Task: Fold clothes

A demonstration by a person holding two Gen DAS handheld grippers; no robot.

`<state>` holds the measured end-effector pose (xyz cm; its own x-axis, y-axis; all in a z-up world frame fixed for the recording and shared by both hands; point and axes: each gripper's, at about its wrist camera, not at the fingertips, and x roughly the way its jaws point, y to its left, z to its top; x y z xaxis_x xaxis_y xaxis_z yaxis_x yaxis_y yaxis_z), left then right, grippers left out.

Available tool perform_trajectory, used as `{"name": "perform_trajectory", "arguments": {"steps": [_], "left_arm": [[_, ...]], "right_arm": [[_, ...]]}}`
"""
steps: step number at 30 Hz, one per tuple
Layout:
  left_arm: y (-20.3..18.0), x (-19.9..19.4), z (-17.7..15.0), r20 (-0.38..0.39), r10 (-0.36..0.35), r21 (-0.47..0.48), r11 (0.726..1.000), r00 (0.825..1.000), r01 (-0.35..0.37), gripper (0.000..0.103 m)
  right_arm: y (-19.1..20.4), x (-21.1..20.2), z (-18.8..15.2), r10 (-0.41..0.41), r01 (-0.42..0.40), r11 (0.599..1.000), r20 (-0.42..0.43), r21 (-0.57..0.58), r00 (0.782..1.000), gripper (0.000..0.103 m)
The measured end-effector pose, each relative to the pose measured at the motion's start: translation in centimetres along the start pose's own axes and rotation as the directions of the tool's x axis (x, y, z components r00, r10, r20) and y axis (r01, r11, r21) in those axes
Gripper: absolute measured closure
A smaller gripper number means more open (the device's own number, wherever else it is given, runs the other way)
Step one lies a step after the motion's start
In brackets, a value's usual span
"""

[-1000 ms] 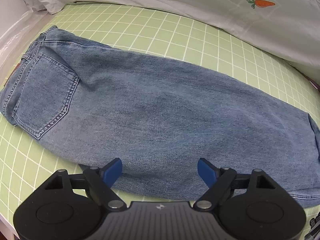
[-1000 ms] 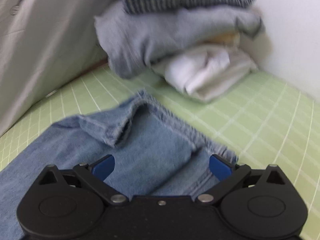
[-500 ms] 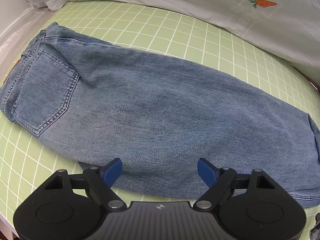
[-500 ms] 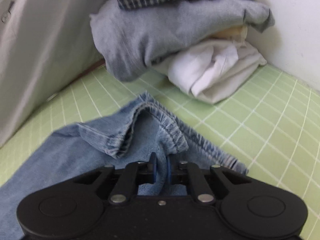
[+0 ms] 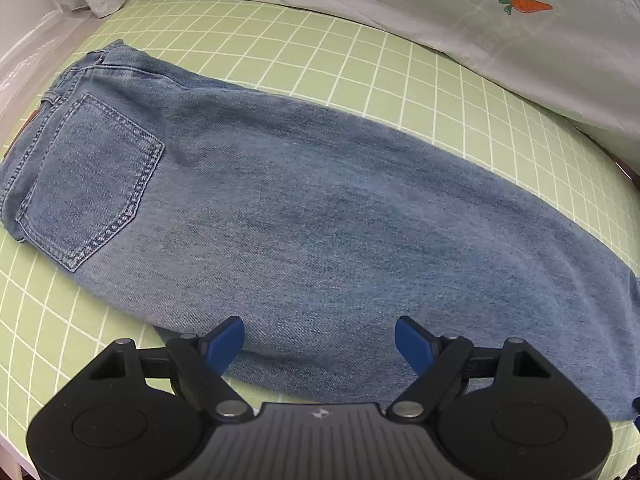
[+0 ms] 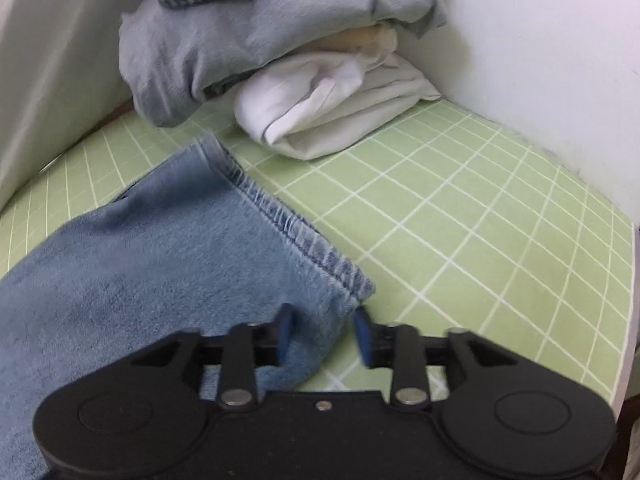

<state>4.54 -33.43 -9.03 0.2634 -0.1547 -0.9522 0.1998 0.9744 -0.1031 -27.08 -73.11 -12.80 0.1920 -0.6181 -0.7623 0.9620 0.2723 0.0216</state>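
Blue jeans (image 5: 312,216), folded lengthwise, lie flat on a green grid mat (image 5: 360,64), with the back pocket (image 5: 88,184) and waistband at the left. My left gripper (image 5: 319,342) is open and empty over the near edge of the legs. In the right wrist view the hem end of the jeans (image 6: 168,256) lies flat. My right gripper (image 6: 322,334) is partly open, with the near hem corner between its blue pads (image 6: 285,330) but not clamped.
A stack of folded clothes (image 6: 280,56), checked, grey and white, stands at the back against a white wall (image 6: 540,60). A pale sheet with a carrot print (image 5: 524,4) borders the mat's far side. The mat's right edge (image 6: 628,300) is close by.
My right gripper shut on the rumpled hem half a second ago and has now opened partway; the hem lies flat and spread out. The left gripper stayed open and drifted slightly.
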Motion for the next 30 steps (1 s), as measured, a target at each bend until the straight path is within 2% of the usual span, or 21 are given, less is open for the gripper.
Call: {"name": "perform_trajectory", "arguments": {"steps": [1, 2, 5, 8, 12, 15, 20, 22, 27, 30], "left_arm": [[-0.1, 0.0, 0.0, 0.001, 0.003, 0.003, 1.0, 1.0, -0.003, 0.02], [-0.2, 0.0, 0.1, 0.0, 0.004, 0.007, 1.0, 1.0, -0.004, 0.02], [-0.8, 0.0, 0.1, 0.001, 0.008, 0.027, 1.0, 1.0, -0.008, 0.02], [-1.3, -0.5, 0.0, 0.02, 0.015, 0.054, 0.998, 1.0, -0.017, 0.02], [-1.4, -0.6, 0.1, 0.03, 0.034, 0.061, 0.997, 0.999, -0.036, 0.02], [-1.1, -0.3, 0.2, 0.012, 0.053, 0.042, 0.998, 0.999, -0.053, 0.02], [-0.8, 0.0, 0.5, 0.005, 0.071, 0.008, 0.997, 0.997, -0.071, 0.02], [-0.7, -0.3, 0.5, 0.02, 0.058, -0.005, 0.998, 0.998, -0.058, 0.02], [-0.1, -1.3, 0.5, 0.069, 0.033, -0.044, 0.999, 0.997, -0.03, 0.016], [1.2, -2.0, 0.2, 0.094, 0.009, -0.089, 0.996, 0.995, 0.0, 0.016]], "right_arm": [[0.2, -0.6, 0.1, -0.001, 0.001, 1.0, 0.032, -0.017, 1.0, 0.045], [0.6, -1.1, 0.3, 0.004, -0.002, 0.999, 0.057, -0.038, 0.998, 0.041], [2.4, -1.8, 0.7, 0.071, -0.061, 0.991, 0.088, -0.118, 0.994, 0.039], [4.9, -1.3, 0.7, 0.179, -0.162, 0.963, 0.061, -0.214, 0.982, 0.028], [8.2, 1.2, 1.3, 0.259, -0.245, 0.921, 0.006, -0.303, 0.966, 0.027], [9.8, 4.2, 2.6, 0.271, -0.27, 0.914, -0.04, -0.302, 0.962, 0.027], [12.0, 7.6, 5.5, 0.262, -0.259, 0.916, -0.033, -0.305, 0.965, 0.015], [12.5, 8.7, 6.4, 0.247, -0.247, 0.926, -0.035, -0.287, 0.968, 0.002], [13.0, 8.5, 6.5, 0.211, -0.22, 0.934, -0.06, -0.28, 0.976, 0.0], [12.7, 5.5, 4.4, 0.21, -0.215, 0.937, -0.049, -0.276, 0.976, 0.0]]}}
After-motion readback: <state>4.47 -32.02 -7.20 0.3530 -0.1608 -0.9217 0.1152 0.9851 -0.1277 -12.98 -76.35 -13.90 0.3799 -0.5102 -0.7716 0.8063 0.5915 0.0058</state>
